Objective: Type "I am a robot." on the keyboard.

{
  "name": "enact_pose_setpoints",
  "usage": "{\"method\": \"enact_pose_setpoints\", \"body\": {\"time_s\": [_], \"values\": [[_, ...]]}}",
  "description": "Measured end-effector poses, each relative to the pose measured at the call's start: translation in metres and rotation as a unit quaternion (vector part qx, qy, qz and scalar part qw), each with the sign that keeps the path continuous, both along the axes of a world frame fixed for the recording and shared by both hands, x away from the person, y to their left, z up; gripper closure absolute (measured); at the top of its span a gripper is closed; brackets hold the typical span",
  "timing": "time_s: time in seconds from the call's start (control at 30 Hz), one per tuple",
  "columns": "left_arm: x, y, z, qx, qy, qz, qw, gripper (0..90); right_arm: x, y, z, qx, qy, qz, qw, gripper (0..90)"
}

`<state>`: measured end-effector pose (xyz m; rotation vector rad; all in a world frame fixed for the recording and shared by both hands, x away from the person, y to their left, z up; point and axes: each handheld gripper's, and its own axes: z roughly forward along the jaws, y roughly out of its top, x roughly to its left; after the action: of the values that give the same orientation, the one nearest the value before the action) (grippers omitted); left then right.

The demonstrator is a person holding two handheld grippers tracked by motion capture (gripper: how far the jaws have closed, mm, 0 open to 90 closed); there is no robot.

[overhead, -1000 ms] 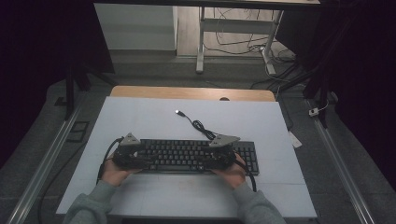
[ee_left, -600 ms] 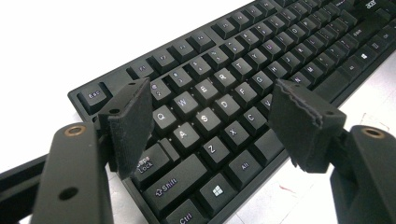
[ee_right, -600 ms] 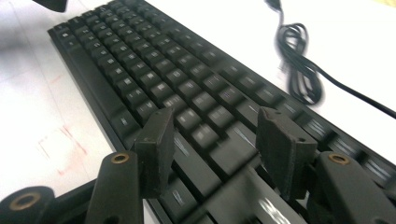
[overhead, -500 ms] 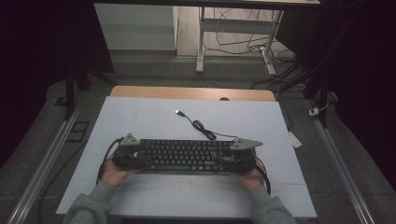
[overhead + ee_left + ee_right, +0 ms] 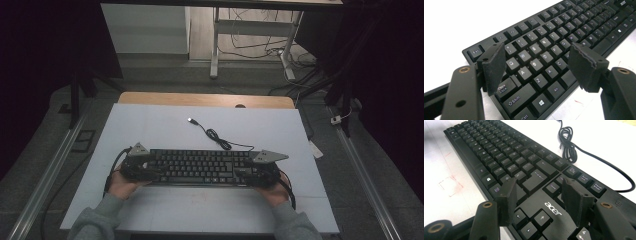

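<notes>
High view, white table [image 5: 200,127], dark room

The keyboard [image 5: 506,157] was matt black plastic, its cable [image 5: 584,155] smooth and slightly glossy. The gripper pads [image 5: 584,65] looked like rough dark foam with ragged edges. The table [image 5: 150,125] was smooth, matt white.

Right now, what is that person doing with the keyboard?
A person holds a gripper in each hand over a black Acer keyboard on the white table. The left gripper hovers above the letter keys at one end. The right gripper hovers above the arrow keys at the other end. The right jaws have just been opening, and both pairs stand apart, gripping nothing. The keyboard's cable lies loose behind it, unplugged.
</notes>
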<state>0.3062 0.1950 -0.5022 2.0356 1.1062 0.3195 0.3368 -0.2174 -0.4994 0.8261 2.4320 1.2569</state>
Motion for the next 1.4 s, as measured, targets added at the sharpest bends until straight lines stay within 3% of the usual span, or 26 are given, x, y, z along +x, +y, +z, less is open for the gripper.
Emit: {"method": "enact_pose_setpoints", "body": {"time_s": [0.57,0.97,1.4], "values": [[-0.001,-0.007,0.001,0.007,-0.007,-0.013,0.9999,32.7,0.001,0.002,-0.002,-0.002,-0.002,0.001,1.0,46.8],[-0.006,-0.025,0.002,0.015,-0.01,-0.044,0.9988,35.2,0.001,0.003,-0.002,-0.006,-0.003,0.002,1.0,46.7],[-0.012,-0.048,-0.003,0.028,-0.005,-0.101,0.9945,62.7,0.001,0.004,-0.002,-0.009,-0.004,0.004,0.9999,46.7]]}}
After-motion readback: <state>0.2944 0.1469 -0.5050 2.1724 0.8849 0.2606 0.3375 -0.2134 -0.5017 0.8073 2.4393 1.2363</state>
